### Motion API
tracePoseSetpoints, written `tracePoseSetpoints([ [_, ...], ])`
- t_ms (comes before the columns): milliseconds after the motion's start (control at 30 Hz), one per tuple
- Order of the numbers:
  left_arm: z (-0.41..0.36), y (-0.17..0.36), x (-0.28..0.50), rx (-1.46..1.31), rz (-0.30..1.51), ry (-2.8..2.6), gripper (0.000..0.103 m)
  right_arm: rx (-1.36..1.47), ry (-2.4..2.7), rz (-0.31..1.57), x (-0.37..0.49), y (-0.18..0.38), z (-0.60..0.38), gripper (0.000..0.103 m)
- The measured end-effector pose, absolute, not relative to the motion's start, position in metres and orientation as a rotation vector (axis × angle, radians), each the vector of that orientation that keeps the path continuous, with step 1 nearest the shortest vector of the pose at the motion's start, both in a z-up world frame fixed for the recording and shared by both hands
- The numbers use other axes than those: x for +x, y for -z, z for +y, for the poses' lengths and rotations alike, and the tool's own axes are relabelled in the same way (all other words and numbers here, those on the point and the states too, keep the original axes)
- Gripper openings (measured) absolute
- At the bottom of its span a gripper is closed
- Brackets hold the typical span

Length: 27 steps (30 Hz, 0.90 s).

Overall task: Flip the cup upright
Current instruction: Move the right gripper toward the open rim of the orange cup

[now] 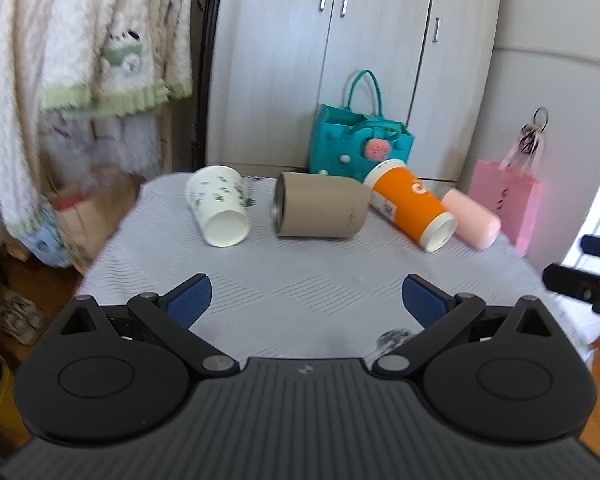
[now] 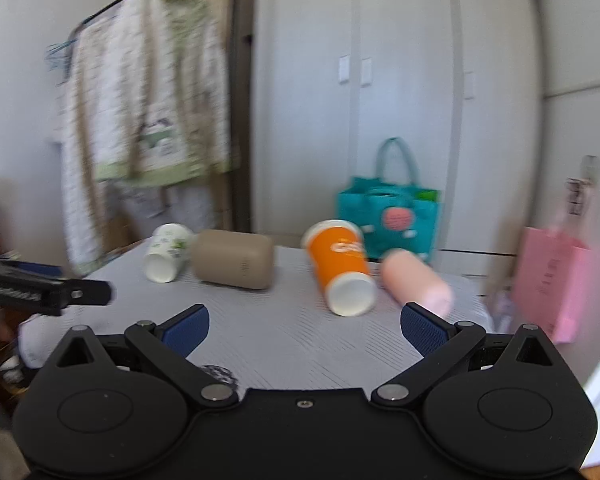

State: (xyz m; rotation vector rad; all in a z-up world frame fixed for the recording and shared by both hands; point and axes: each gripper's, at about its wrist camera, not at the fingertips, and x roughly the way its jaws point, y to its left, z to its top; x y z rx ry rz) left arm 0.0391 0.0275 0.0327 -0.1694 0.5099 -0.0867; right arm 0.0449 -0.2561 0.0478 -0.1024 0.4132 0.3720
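Note:
Several cups lie on their sides in a row on the white patterned table (image 1: 300, 292). From left: a white paper cup with green print (image 1: 220, 208) (image 2: 167, 252), a tan metal tumbler (image 1: 320, 204) (image 2: 234, 259), an orange paper cup (image 1: 412, 204) (image 2: 340, 266), and a pink cup (image 1: 474, 218) (image 2: 416, 280). My left gripper (image 1: 306, 300) is open and empty, well short of the cups. My right gripper (image 2: 304, 330) is open and empty, with its right finger just in front of the pink cup.
A teal tote bag (image 1: 360, 140) (image 2: 392, 216) stands behind the cups against white wardrobe doors (image 1: 380, 60). A pink gift bag (image 1: 508, 204) (image 2: 552, 284) hangs at the right. Clothes (image 1: 88, 60) hang at the left. The other gripper shows at each view's edge.

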Motion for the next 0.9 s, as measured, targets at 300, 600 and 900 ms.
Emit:
tracePoseSetpoints([
  [300,0.029,-0.029,0.089,-0.338,0.576,0.158,0.103,-0.167,-0.539,0.587,0.111,-0.057,-0.253,0.103],
  [600,0.011,-0.023,0.125,-0.377,0.582,0.152,0.103,-0.194,-0.551,0.706,0.186,-0.044,-0.254,0.101],
  [900,-0.002,-0.012,0.160,-0.425,0.615,0.184,0.103,-0.264,-0.544,0.769,0.242,-0.026,-0.246,0.090],
])
